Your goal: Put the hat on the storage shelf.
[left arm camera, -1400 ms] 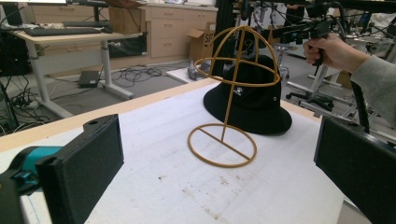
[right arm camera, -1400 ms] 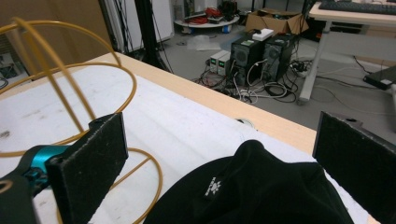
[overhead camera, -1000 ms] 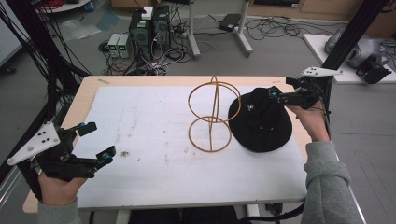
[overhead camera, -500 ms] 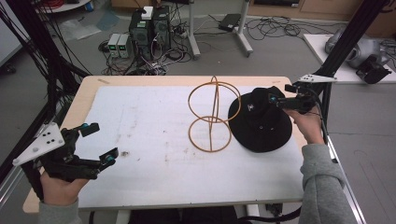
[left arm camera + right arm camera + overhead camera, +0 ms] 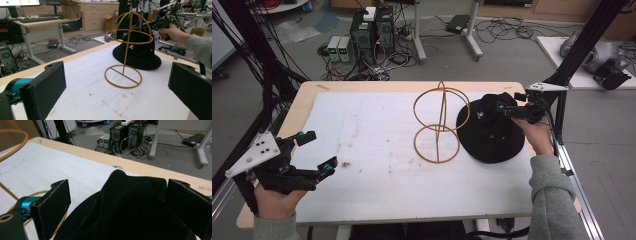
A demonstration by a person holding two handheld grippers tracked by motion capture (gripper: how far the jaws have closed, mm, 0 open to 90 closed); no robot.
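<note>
A black bucket hat (image 5: 489,135) lies on the right of the white-covered table (image 5: 377,175), close beside a gold wire hat stand (image 5: 439,125) that stands upright in the middle. My right gripper (image 5: 507,107) hovers open at the hat's crown (image 5: 130,210), one jaw on each side; the right jaw seems to touch the cloth, the left jaw stands apart. Near the table's front left my left gripper (image 5: 321,149) is open with nothing in it, facing the stand (image 5: 126,55) and the hat (image 5: 140,55) from a distance.
The table's wooden edge (image 5: 412,85) borders the white cover at the back. Beyond it on the floor are computer cases (image 5: 372,30), cables and desk legs. Black frame posts (image 5: 582,45) rise at the table's right and left sides.
My right gripper has moved left and slightly down, from beside the hat's far edge to over its crown. The left gripper has barely shifted.
</note>
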